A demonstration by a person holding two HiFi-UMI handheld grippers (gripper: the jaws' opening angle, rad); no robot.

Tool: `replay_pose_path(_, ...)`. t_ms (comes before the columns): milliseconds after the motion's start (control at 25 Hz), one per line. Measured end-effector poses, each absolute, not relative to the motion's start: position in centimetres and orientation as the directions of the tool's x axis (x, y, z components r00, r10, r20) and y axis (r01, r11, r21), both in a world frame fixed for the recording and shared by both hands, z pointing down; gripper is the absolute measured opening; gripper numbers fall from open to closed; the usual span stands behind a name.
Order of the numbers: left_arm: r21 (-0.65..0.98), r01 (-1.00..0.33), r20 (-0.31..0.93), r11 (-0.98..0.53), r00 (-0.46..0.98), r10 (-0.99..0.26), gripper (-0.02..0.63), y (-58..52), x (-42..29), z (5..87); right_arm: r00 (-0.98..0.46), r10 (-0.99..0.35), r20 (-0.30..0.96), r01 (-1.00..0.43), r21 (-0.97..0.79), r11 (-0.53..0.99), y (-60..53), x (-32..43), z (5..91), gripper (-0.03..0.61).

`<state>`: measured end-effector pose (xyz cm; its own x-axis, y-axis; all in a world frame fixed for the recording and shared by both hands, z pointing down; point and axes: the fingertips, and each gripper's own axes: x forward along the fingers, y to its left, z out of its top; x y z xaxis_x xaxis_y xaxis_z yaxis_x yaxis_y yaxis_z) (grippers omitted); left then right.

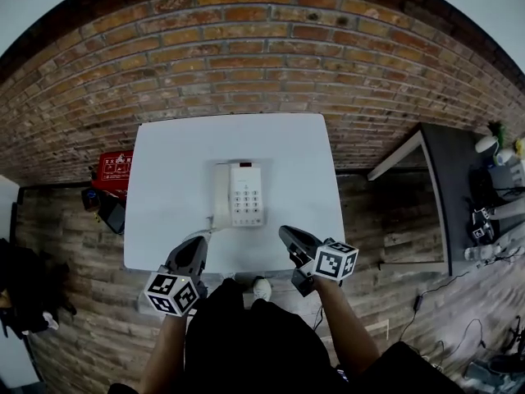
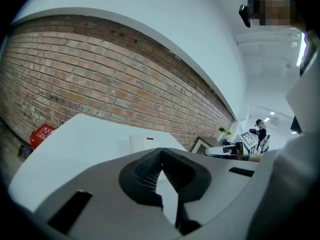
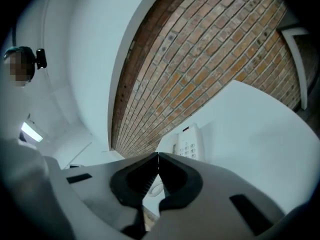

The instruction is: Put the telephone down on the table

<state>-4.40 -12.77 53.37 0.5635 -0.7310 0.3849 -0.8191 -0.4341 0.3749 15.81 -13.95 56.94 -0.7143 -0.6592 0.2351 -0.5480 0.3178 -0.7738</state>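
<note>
A white telephone lies flat in the middle of the white table, its handset resting on the cradle at its left side and the cord curling toward the near edge. It also shows in the right gripper view as the telephone and, small, in the left gripper view as the telephone. My left gripper hovers over the near left edge of the table, shut and empty. My right gripper hovers over the near right edge, also shut with nothing between its jaws. Neither gripper touches the telephone.
A brick wall runs behind the table. A red box sits on the floor at the table's left. A dark desk with cluttered items stands at the right. Wood-plank floor surrounds the table.
</note>
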Motion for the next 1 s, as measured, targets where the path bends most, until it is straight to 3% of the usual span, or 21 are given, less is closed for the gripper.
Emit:
replay_pose_path(640,0.336,-0.762,0.298,-0.553,0.643,-0.706,0.014,-13.0,-6.0,48.4,-0.65,-0.754,0.093,-0.618,-0.642,0.453,-9.9,14.7,45.4,0.021)
replay_pose_path(1000,0.34,-0.73,0.28,-0.593,0.68,-0.677,0.014,-14.8,-7.1,48.0,-0.557,-0.816,0.156,-0.733,-0.556,0.393,-9.9,14.3,45.4,0.021)
